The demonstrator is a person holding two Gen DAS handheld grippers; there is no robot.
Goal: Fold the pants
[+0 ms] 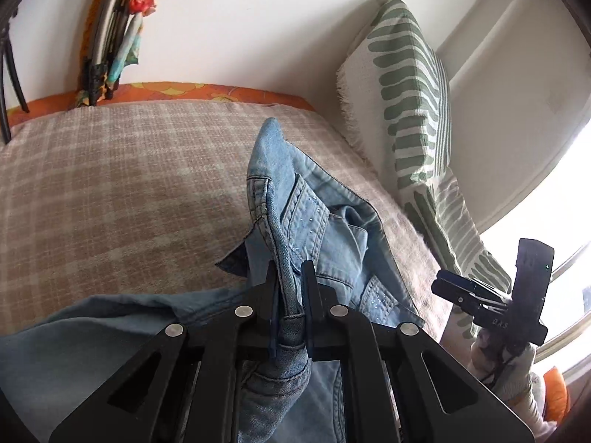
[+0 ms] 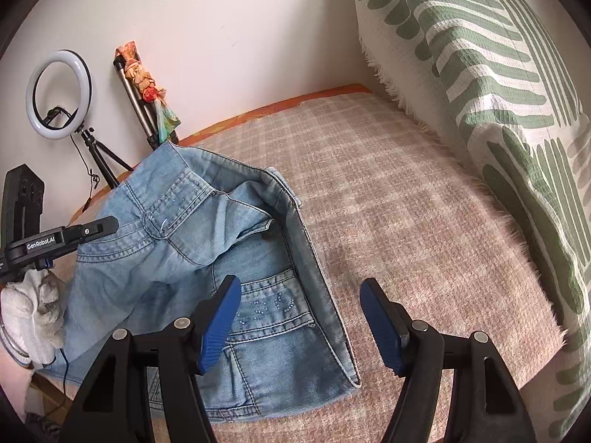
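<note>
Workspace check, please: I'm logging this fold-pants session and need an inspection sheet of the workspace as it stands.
Surface: plaid blanket over the bed, orange sheet edge showing at the wall.
Job's things: light-blue jeans crumpled, waistband end lifted, not folded flat.
Clutter: green-striped pillow along the bed's edge.
Grippers: left gripper shut on a denim fold; right gripper open, jaws spread above the jeans' edge.
Cables: thin black cord below the gloved hand.
Surroundings: ring light on a tripod, second tripod with a scarf, white wall.
</note>
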